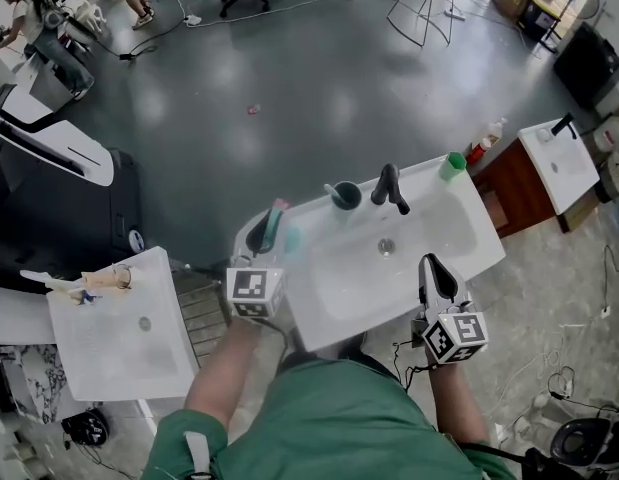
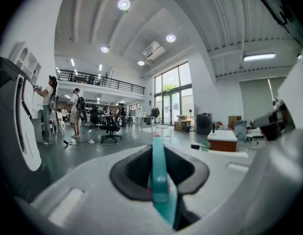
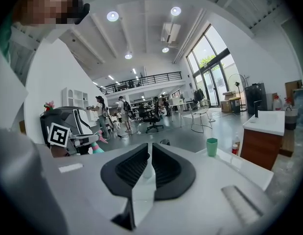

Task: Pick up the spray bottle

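Observation:
The spray bottle [image 1: 282, 226] is teal with a pink part, and it hangs over the left end of the white sink [image 1: 341, 290]. My left gripper [image 1: 261, 230] is shut on it. In the left gripper view a thin teal part of the bottle [image 2: 159, 173] stands upright between the dark pads [image 2: 134, 173]. The rest of the bottle is hidden under the jaws. My right gripper [image 1: 436, 273] hovers at the sink's near right edge. Its jaws [image 3: 150, 168] are shut with nothing between them. From the right gripper view, the left gripper [image 3: 68, 136] shows with the teal and pink bottle [image 3: 96, 149] below it.
A black faucet [image 1: 391, 188] stands at the back of the sink, with a dark cup [image 1: 344, 196] to its left and a green cup [image 1: 451, 166] at the far right corner. A second basin [image 1: 109, 338] sits to the left, a wooden cabinet [image 1: 519, 188] to the right.

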The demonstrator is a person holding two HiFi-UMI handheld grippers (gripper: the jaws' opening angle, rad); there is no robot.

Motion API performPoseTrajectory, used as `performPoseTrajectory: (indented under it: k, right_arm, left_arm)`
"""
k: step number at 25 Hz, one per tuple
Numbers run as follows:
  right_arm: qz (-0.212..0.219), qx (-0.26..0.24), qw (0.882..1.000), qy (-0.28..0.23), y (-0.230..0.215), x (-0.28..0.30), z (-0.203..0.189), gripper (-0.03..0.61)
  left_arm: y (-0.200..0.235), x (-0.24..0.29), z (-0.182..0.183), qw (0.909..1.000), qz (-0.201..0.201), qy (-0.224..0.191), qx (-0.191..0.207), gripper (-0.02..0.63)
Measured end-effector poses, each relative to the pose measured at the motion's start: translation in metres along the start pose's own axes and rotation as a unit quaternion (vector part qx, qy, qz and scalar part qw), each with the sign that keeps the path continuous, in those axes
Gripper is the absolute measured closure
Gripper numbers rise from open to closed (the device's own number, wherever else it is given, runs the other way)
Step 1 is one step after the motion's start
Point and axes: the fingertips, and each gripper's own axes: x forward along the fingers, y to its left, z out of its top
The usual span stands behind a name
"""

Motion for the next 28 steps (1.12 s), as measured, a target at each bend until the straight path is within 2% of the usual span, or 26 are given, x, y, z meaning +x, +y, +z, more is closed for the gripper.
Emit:
performPoseTrajectory:
  k: [14, 28]
  right_arm:
    - [0.026, -0.020, 0.999, -0.020, 0.019, 0.009, 0.025, 0.560]
    - [0.065, -0.037, 0.997, -0.035, 0.038, 0.024, 0.045, 0.561]
  left_arm:
    - [-0.009, -0.039, 0.067, 0.9987, 0.000, -0.051, -0.010, 0.551]
    - [-0.009, -0.072, 0.115, 0.9945, 0.011, -0.103, -0.014, 0.551]
